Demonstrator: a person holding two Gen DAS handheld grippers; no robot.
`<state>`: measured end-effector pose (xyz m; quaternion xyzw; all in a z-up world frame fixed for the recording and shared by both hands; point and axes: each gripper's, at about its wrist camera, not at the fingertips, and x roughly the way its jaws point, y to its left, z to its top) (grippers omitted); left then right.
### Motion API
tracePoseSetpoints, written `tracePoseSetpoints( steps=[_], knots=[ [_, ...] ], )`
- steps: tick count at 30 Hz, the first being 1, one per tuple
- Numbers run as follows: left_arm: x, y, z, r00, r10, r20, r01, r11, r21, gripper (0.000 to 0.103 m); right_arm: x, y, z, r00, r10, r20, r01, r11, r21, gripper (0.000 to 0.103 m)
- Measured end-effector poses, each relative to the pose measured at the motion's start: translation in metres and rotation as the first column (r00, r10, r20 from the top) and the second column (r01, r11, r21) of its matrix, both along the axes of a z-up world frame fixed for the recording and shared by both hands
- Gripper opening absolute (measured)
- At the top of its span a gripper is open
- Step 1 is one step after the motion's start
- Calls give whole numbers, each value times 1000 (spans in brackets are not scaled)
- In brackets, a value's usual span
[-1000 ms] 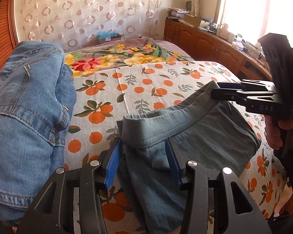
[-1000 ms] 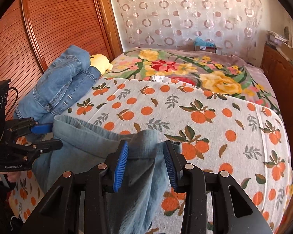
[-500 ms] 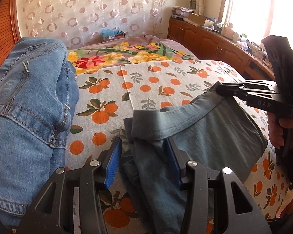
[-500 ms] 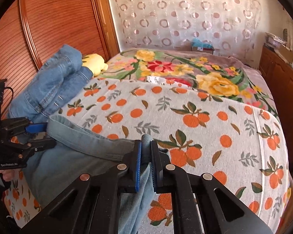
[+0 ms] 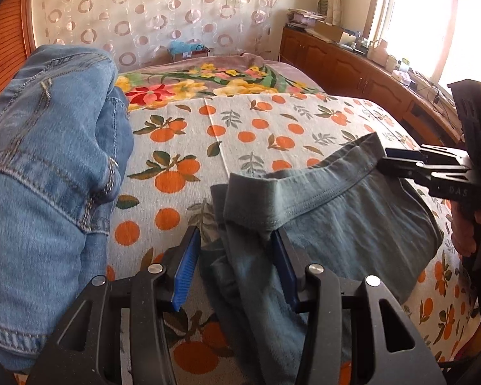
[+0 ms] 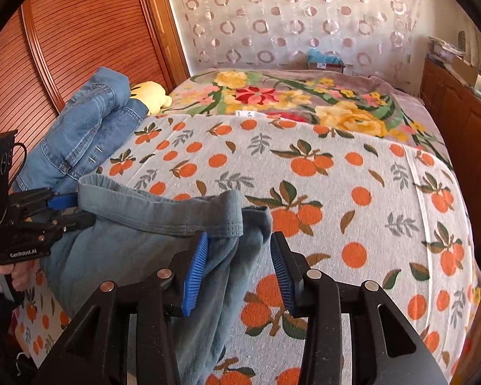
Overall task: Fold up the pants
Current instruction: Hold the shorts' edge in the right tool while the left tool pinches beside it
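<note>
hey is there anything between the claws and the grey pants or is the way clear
Nothing visible is in the way. The grey pants already lie between the pads of both the left claw and the right claw, whose jaws are opening. The folded jeans sit off to the side.

Only two bits of writing can be read. In the right wrist view, the black body of the left claw [image 6: 69,210], held at the left edge of the picture, carries the small white lettering "GenRobot.AI" on its side, just above the hand [image 6: 3,277] that grips it. In the left wrist view, the black body of the right claw [image 5: 392,160], at the right edge, shows the pale raised letters "DAS" on its side; whether more letters follow is hidden. A small box [image 6: 325,63] at the far end of the bed [image 6: 400,224] bears a label too small to read.
</note>
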<state>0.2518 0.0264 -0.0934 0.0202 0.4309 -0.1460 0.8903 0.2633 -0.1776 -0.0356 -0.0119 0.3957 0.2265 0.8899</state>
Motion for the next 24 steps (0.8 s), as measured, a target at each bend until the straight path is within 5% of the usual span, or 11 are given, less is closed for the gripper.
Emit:
tracePoseSetpoints(
  steps=[13, 21, 24],
  knots=[
    [2, 5, -6, 1000, 14, -17, -14, 1000, -15, 47, 5, -3, -10, 999, 27, -44, -25, 998, 62, 47],
    [2, 5, -6, 1000, 17, -20, -18, 1000, -16, 47, 1, 3, -9, 997, 66, -49, -63, 996, 58, 12],
    [-1, 5, -4, 1000, 17, -19, -17, 1000, -12, 47, -8, 0, -3, 998, 66, -9, -66, 997, 50, 10]
  ],
)
